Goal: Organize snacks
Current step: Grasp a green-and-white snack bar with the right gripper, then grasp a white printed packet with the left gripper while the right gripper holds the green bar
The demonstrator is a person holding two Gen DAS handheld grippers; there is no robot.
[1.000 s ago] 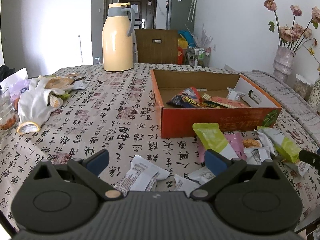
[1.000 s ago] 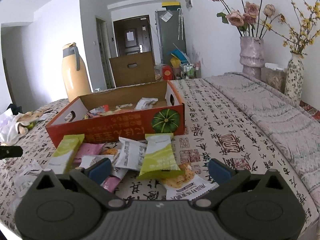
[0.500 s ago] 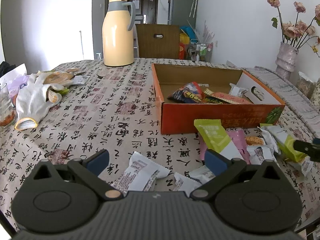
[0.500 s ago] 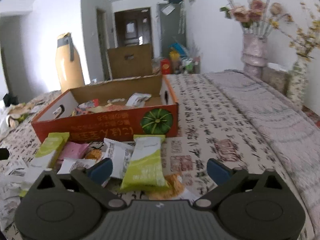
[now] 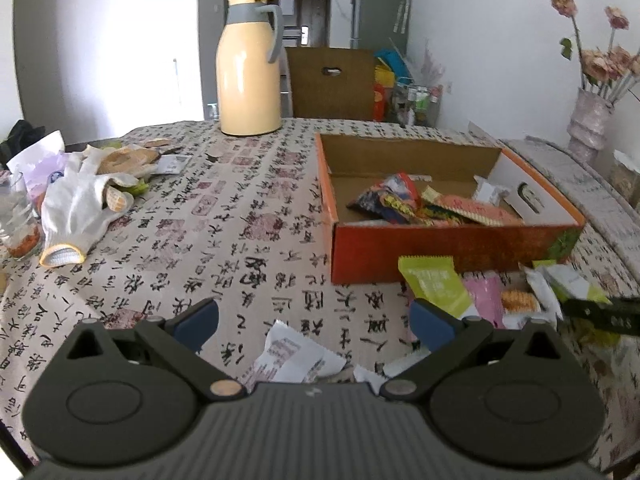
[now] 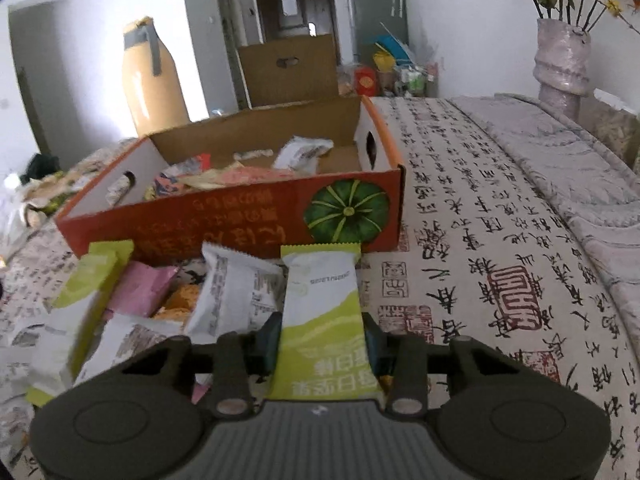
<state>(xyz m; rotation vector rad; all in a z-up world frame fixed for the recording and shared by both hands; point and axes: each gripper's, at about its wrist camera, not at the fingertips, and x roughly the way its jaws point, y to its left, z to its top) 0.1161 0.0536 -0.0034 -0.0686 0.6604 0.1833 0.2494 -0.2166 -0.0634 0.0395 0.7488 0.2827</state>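
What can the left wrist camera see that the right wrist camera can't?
Only the left wrist view shows the white glove and the open left tool above a white packet. Only the right wrist view shows the right tool, whose jaws have just been closing, gripping the green-and-white snack. Both show the orange box and the yellow jug.

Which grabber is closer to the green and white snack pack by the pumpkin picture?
Right. The right gripper has just closed on that pack, pads on both sides. The left gripper hangs open, away to the side over a white packet.
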